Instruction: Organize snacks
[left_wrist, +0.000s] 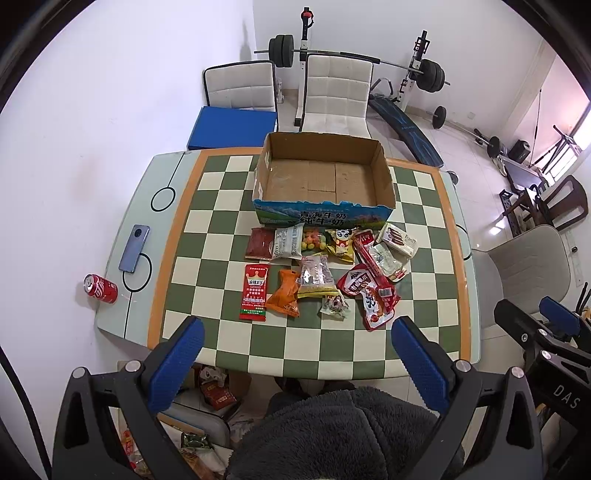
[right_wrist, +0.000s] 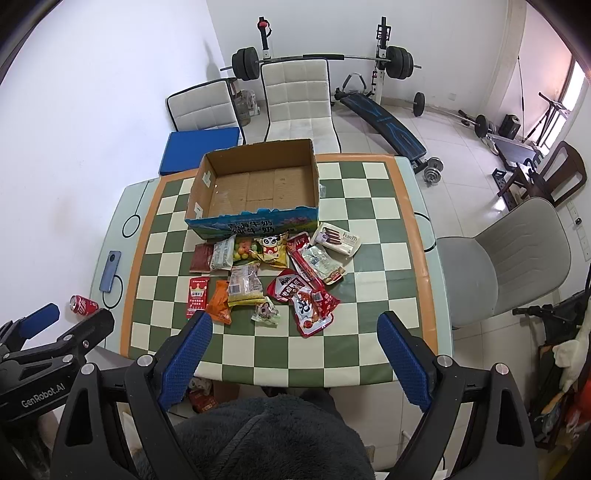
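An open cardboard box (left_wrist: 325, 177) (right_wrist: 255, 188) with a blue printed front stands on the far half of the checkered table, with nothing inside. Several snack packets lie in a loose pile just in front of it: a red sachet (left_wrist: 254, 292) (right_wrist: 197, 295), an orange bag (left_wrist: 285, 298) (right_wrist: 219, 302), a yellow-edged pack (left_wrist: 314, 277) (right_wrist: 245, 284), a big red pouch (left_wrist: 371, 295) (right_wrist: 306, 301) and a white biscuit box (left_wrist: 397, 240) (right_wrist: 337, 238). My left gripper (left_wrist: 297, 330) and right gripper (right_wrist: 295, 325) hover high over the table's near edge, both open and holding nothing.
A red soda can (left_wrist: 100, 288) (right_wrist: 83, 305) and a blue phone (left_wrist: 134, 248) (right_wrist: 110, 271) sit on the table's left margin. White chairs (left_wrist: 338, 96), a grey chair (right_wrist: 509, 258) and gym equipment surround the table. A person's dark fleece garment (right_wrist: 273, 435) fills the bottom.
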